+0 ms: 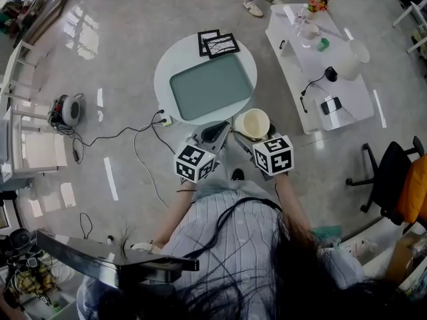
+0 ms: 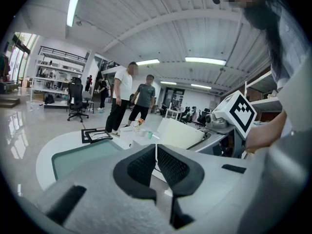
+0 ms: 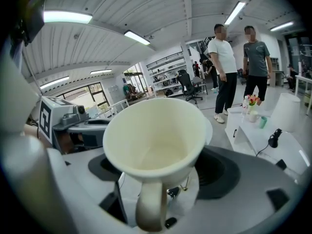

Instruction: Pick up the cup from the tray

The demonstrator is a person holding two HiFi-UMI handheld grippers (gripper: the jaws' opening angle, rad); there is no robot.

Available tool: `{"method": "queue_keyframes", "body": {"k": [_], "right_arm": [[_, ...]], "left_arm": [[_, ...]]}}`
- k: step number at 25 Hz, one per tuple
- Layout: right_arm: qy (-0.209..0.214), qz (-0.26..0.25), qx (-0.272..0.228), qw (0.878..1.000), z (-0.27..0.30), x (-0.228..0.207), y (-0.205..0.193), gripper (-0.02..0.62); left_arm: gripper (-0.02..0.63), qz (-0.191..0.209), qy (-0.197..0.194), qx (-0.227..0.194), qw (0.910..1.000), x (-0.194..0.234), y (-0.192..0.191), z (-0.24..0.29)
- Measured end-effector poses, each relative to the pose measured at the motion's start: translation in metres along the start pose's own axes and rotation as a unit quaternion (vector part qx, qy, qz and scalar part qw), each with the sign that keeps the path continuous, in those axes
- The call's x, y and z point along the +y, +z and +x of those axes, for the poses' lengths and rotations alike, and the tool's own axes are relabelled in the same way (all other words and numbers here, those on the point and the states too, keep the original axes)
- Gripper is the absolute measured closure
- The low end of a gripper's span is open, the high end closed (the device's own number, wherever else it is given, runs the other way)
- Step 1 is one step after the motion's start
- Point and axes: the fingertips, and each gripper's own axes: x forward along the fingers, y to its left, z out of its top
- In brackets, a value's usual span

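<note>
cup point(image 3: 156, 140) is off the tray point(image 1: 212, 85), clamped in the right gripper point(image 3: 161, 177) at about 4 o'clock of the tray, past the rim of the round table point(image 1: 167, 72) and over bare floor. handle faces the camera, low between the jaws; pad contact is hidden by the cup body. left gripper point(image 2: 156, 150) has its jaws pressed together on nothing and sits just beside the cup at its 9 o'clock. risks, as judged: the smooth wall may slip or pivot if the wrist tilts; a drop here meets hard floor; inward drift by either hand could knock the cup.
</note>
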Motion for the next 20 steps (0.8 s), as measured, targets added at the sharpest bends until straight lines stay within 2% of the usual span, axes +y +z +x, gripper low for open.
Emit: {"method": "queue_keyframes", "body": {"k": [10,20], "right_arm": [[0.004,0.005,0.006,1.000,-0.024,0.020,-0.035,0.186],[-0.006,0.026,0.001,1.000,-0.025,0.026,-0.042,0.186]], "left_arm": [[0.592,0.005,0.008,0.016,0.9998,-0.027,-0.016,-0.027],[0.592,0.005,0.006,0.032,0.9995,-0.028,-0.028,-0.049]]}}
